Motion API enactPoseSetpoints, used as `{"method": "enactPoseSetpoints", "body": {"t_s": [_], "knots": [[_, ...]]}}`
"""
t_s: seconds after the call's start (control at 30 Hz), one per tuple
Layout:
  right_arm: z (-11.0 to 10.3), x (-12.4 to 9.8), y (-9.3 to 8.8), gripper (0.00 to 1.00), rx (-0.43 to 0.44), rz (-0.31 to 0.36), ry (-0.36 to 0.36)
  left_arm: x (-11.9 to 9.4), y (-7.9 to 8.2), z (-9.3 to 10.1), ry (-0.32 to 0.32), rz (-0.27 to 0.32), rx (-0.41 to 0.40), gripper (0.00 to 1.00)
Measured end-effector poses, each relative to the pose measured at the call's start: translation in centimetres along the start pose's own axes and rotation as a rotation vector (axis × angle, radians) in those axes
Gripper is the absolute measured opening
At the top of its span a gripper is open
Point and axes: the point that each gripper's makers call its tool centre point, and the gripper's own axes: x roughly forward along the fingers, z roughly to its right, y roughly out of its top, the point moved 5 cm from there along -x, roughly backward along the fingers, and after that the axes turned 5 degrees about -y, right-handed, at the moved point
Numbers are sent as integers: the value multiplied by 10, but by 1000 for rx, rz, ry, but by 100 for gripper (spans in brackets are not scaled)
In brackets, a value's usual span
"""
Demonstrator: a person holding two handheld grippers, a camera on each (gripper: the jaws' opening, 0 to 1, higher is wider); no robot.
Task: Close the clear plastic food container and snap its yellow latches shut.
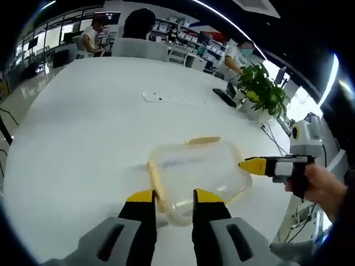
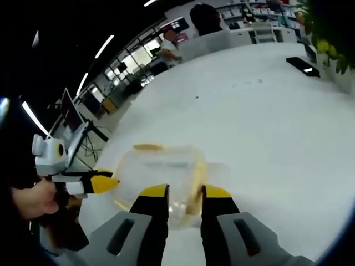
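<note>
While the clear container (image 1: 201, 176) rests on the white table (image 1: 94, 127) with its lid seemingly on, both tools flank it, spread and empty: left tool (image 1: 173, 198), right tool (image 2: 186, 193). The yellow latches (image 1: 155, 176) appear unsnapped, so latching remains.

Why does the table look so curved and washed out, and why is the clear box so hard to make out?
Left gripper view: the fisheye lens bows the white table, and bright overhead light bleaches it, so the clear plastic food container nearly blends in; its yellow latches stand out. Right gripper view: the same curving, glare on the table, a soft, slightly blurred container.
</note>
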Motion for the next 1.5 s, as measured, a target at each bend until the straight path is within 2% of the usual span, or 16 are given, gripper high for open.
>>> {"method": "enactPoseSetpoints", "body": {"t_s": [0.13,0.37,0.5,0.53,0.57,0.67,0.8,0.9,1.0,1.2,1.3,1.4,1.5], "knots": [[0,-1,-1,18,-1,13,1,-4,-1,-1,0,-4,41,16],[-1,-2,2,19,-8,8,15,-3,0,-4,-14,-9,32,18],[0,-2,3,21,-9,1,36,-1,2,-7,-50,-20,27,20],[0,-3,3,22,-10,1,39,-1,3,-7,-55,-19,47,21],[-1,-3,3,22,-14,4,43,1,5,-7,-60,-17,112,21],[-4,-4,4,23,-57,21,42,2,8,-5,-55,-33,193,22],[-3,-6,10,22,-56,51,39,1,15,-5,-54,-43,309,19],[-4,-7,14,19,-64,65,34,0,20,-3,-61,-39,329,19],[-5,-9,19,19,-66,73,35,0,29,2,-84,-26,384,19],[-13,-11,31,15,-181,106,34,7,37,14,-110,-42,507,20],[-18,-11,34,15,-206,109,54,9,41,21,-121,-43,576,20],[-23,-8,35,15,-228,104,82,11,43,28,-143,-46,607,20],[-26,-4,33,14,-260,90,94,14,41,34,-165,-69,677,20]]}}
